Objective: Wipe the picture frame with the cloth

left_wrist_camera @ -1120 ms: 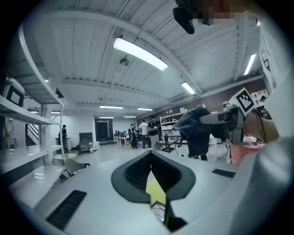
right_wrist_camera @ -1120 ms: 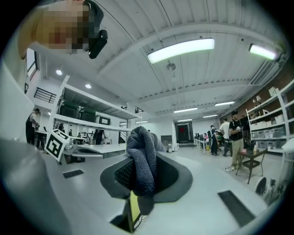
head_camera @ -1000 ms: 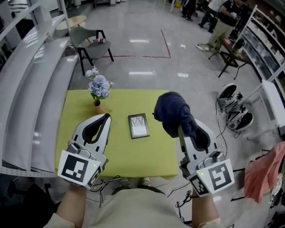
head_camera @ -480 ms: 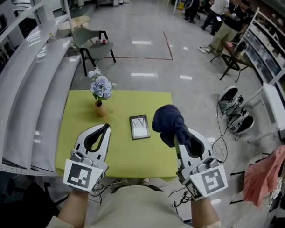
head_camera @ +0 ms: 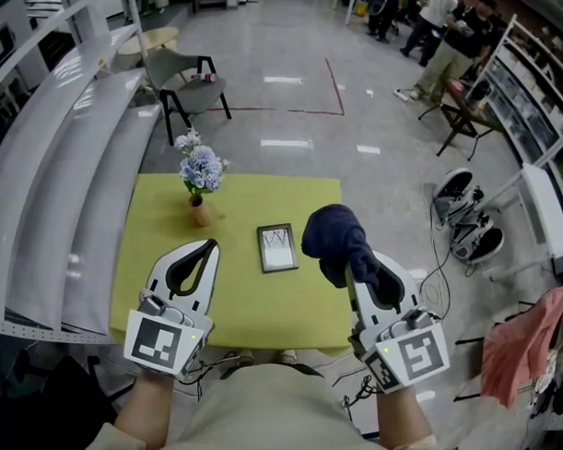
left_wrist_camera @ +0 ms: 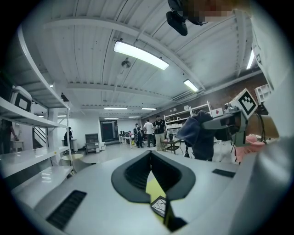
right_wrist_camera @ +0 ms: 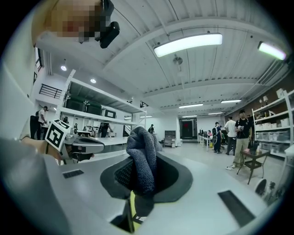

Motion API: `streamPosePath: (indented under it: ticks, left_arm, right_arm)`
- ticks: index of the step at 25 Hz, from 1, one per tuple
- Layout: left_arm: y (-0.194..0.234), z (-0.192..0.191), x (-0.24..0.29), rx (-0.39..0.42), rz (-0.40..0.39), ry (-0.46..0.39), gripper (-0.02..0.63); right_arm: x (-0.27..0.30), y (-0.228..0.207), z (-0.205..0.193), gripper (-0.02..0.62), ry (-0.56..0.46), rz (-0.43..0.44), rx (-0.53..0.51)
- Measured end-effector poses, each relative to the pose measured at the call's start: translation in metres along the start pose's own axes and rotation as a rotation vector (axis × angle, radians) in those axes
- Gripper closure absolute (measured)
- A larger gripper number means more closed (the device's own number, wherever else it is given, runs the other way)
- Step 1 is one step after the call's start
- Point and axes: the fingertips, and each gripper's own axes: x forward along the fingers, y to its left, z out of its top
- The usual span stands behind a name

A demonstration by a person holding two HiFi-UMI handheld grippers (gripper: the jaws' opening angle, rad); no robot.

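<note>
A small picture frame [head_camera: 277, 248] lies flat in the middle of the yellow-green table [head_camera: 153, 215]. My right gripper [head_camera: 348, 259] is shut on a dark blue cloth [head_camera: 334, 238], which bunches up above the table's right edge, just right of the frame and clear of it. In the right gripper view the cloth [right_wrist_camera: 142, 158] fills the jaws of that gripper [right_wrist_camera: 140, 160]. My left gripper [head_camera: 208, 247] hovers left of the frame, shut with nothing in it. Under the closed jaws of the left gripper [left_wrist_camera: 150, 155], a sliver of the frame [left_wrist_camera: 159, 206] shows.
A vase of pale blue flowers [head_camera: 198, 175] stands at the table's back left. White shelving [head_camera: 53, 165] runs along the left. A grey chair [head_camera: 180, 91] sits beyond the table. Cables and devices [head_camera: 461, 221] lie on the floor at right, beside a pink cloth [head_camera: 526, 339].
The right gripper has drawn the cloth slightly nearer to me over the last second. The left gripper and the frame have barely shifted.
</note>
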Motion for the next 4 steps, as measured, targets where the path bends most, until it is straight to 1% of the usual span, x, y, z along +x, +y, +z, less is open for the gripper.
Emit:
streamPosePath:
  ticks: [4]
  left_arm:
    - [-0.0009, 0.0036, -0.0029, -0.011, 0.003, -0.015, 0.598]
  right_arm:
    - [-0.0002, 0.0009, -0.0041, 0.532, 0.009, 0.004, 0.009]
